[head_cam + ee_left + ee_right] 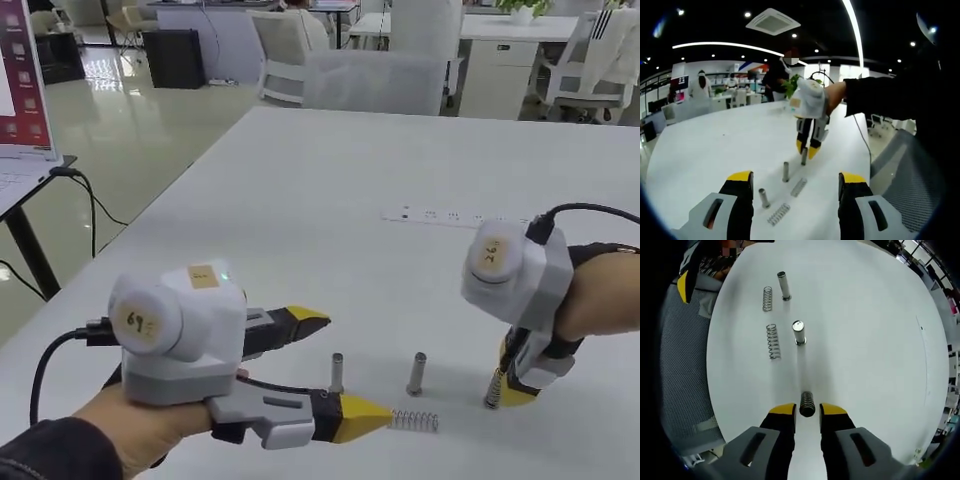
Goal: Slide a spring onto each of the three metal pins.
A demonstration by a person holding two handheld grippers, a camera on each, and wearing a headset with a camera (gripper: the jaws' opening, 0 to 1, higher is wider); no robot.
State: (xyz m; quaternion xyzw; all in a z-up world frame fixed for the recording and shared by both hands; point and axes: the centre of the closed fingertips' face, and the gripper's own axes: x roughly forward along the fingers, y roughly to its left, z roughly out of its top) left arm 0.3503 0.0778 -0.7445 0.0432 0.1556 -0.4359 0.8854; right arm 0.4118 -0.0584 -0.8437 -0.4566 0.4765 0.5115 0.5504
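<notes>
Three metal pins stand upright in a row on the white table [330, 220]. Two are bare: one pin [337, 372] [784, 285] and the middle pin [417, 373] [799, 331]. The third pin carries a spring [493, 388] [807, 404] [804, 156]. My right gripper [503, 392] [807, 411] points down over it, jaws open with a narrow gap on either side of the spring. Two loose springs [767, 298] [772, 341] lie flat beside the bare pins; one spring [414, 420] lies by my left gripper [340, 368] [797, 177], which is wide open and holds nothing.
A white power strip [455, 215] lies farther back on the table. A laptop [20, 100] sits on a side stand to the left, with cables hanging. Chairs [375, 80] line the table's far edge. The near table edge runs close behind the pins.
</notes>
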